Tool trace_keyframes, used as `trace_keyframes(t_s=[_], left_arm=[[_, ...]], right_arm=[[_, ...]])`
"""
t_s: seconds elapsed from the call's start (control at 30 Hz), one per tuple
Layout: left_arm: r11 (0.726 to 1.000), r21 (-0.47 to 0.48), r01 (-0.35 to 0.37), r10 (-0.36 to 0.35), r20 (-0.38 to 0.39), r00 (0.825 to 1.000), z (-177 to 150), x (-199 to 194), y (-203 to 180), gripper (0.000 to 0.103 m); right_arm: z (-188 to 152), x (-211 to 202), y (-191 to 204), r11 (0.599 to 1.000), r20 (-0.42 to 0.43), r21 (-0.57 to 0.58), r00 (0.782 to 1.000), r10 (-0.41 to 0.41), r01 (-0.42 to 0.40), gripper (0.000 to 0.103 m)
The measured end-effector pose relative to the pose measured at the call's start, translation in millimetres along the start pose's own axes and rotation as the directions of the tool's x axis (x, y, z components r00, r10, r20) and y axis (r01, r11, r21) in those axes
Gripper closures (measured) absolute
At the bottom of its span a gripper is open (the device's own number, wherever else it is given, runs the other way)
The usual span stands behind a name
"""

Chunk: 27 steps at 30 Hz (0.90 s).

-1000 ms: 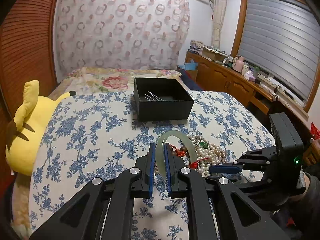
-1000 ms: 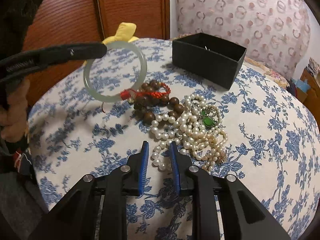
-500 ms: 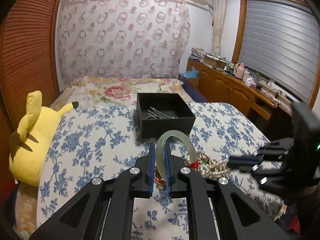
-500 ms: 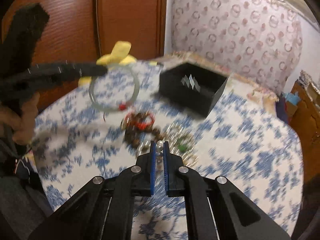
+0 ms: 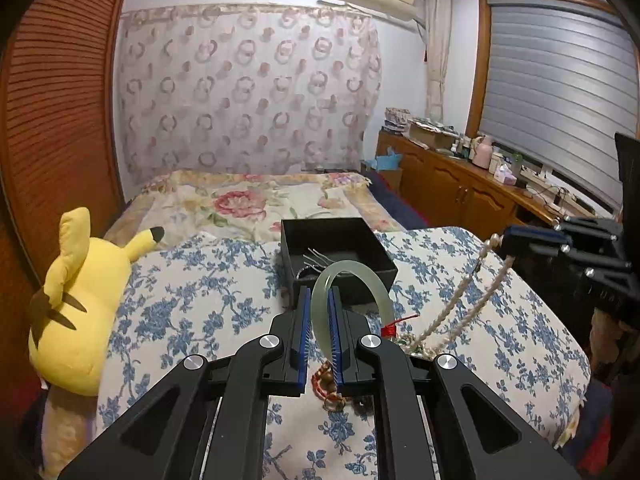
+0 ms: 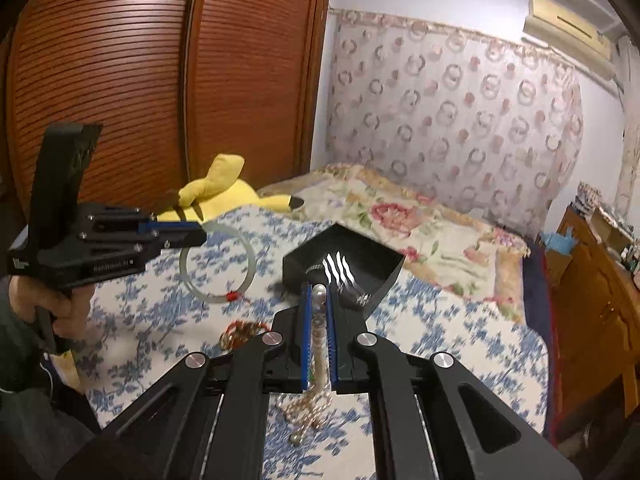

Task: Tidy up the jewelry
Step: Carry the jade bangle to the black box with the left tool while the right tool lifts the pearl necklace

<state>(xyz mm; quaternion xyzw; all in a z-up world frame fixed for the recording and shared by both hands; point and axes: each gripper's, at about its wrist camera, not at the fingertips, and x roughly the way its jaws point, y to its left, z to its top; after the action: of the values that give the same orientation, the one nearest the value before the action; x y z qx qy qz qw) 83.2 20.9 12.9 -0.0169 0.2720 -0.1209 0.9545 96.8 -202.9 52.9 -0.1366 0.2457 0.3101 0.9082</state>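
Note:
My left gripper (image 5: 319, 300) is shut on a pale green jade bangle (image 5: 352, 280), held upright above the floral cloth; a red cord (image 5: 394, 325) hangs from the bangle. From the right wrist view the same bangle (image 6: 218, 264) hangs from the left gripper (image 6: 196, 236). My right gripper (image 6: 319, 292) is shut on a pearl necklace (image 6: 319, 320), whose strands trail down to the cloth. In the left wrist view the pearl strands (image 5: 460, 308) stretch taut up to the right gripper (image 5: 508, 240). A black open box (image 5: 336, 256) with metal hairpins inside stands beyond both. Brown and red beads (image 6: 240, 330) lie on the cloth.
A yellow plush toy (image 5: 76, 300) sits at the left edge of the blue-flowered cloth (image 5: 200, 300). A bed with a floral blanket (image 5: 248, 200) lies behind the box. Wooden cabinets (image 5: 460, 188) line the right wall, louvred wooden doors (image 6: 120, 80) the left.
The right gripper closed on the pearl necklace and rose, pulling strands up off the pile. The left gripper lifted a little with the bangle.

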Motion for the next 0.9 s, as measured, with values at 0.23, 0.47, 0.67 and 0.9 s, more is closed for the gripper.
trace_keyframes(t_s=[0.23, 0.47, 0.67, 0.9], left_arm=[[1.0, 0.003, 0.001, -0.001, 0.008, 1.0, 12, 5, 0, 0.095], [1.0, 0.006, -0.002, 0.002, 0.024, 1.0, 25, 7, 0, 0.095], [1.0, 0.005, -0.008, 0.008, 0.027, 1.0, 35, 16, 2, 0.095], [1.0, 0.007, -0.008, 0.008, 0.007, 1.0, 46, 44, 5, 0.095]], right_arm=[[28, -10, -2, 1.0, 0.057, -0.016, 0.998, -0.016, 0.017, 0.095], [51, -18, -5, 0.999, 0.105, -0.025, 0.994, -0.037, 0.04, 0.095], [69, -10, -17, 0.997, 0.116, -0.021, 0.991, -0.068, 0.071, 0.095], [95, 6, -44, 0.996, 0.144, -0.001, 0.985, -0.093, 0.094, 0.095]])
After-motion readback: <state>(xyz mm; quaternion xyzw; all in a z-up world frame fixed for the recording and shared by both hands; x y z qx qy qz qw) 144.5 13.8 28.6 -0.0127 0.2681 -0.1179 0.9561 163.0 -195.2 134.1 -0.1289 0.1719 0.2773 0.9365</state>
